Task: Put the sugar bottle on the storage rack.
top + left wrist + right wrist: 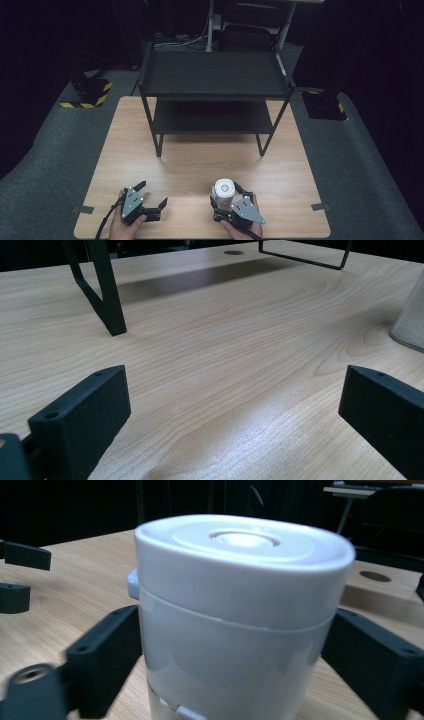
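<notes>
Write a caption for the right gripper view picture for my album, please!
A white lidded canister stands on the wooden table, hugged between the right claw's two black jaws.

The pale wooden surface [200,165] is lit from overhead amid dark surroundings, while the glossy white cylindrical container [240,615] is rendered soft and slightly blurred.

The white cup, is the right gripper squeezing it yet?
Touching. In the right gripper view, both jaws of the right gripper sit flush against the white cup, with no gap at either side.
</notes>
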